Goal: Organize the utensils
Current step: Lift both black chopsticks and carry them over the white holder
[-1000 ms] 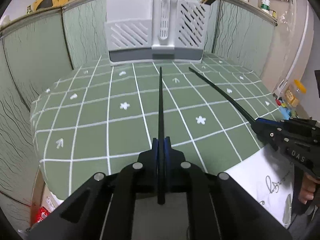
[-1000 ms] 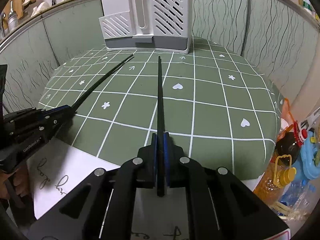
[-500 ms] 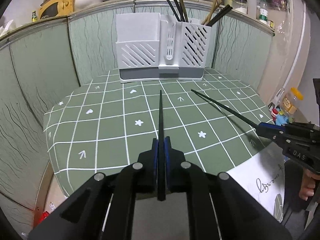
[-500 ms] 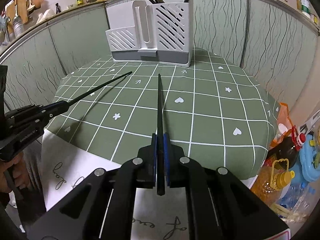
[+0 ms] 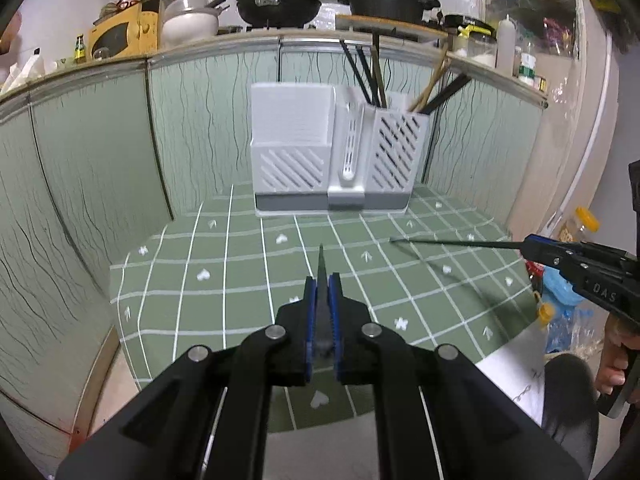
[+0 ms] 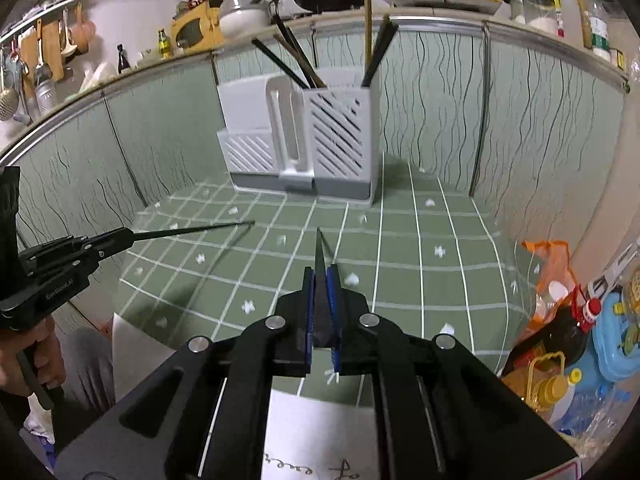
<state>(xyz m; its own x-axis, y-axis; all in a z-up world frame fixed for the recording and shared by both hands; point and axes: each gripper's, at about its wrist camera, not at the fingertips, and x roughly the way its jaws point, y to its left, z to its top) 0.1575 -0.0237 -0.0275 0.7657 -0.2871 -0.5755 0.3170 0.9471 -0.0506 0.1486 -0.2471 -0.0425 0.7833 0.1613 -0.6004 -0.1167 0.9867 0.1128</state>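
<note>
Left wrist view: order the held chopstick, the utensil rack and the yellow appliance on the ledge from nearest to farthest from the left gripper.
1. Chopstick: clamped in the left gripper, pointing ahead.
2. Utensil rack: standing at the table's far edge, ahead.
3. Yellow appliance: on the ledge behind the panels, upper left.

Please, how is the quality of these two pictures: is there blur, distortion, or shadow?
Left wrist view: strong fisheye bending of the wall panels; the held chopstick is blurred, the rack slightly soft. Right wrist view: same bending; its chopstick is blurred near the lens, and the other chopstick casts a faint shadow on the cloth.
</note>
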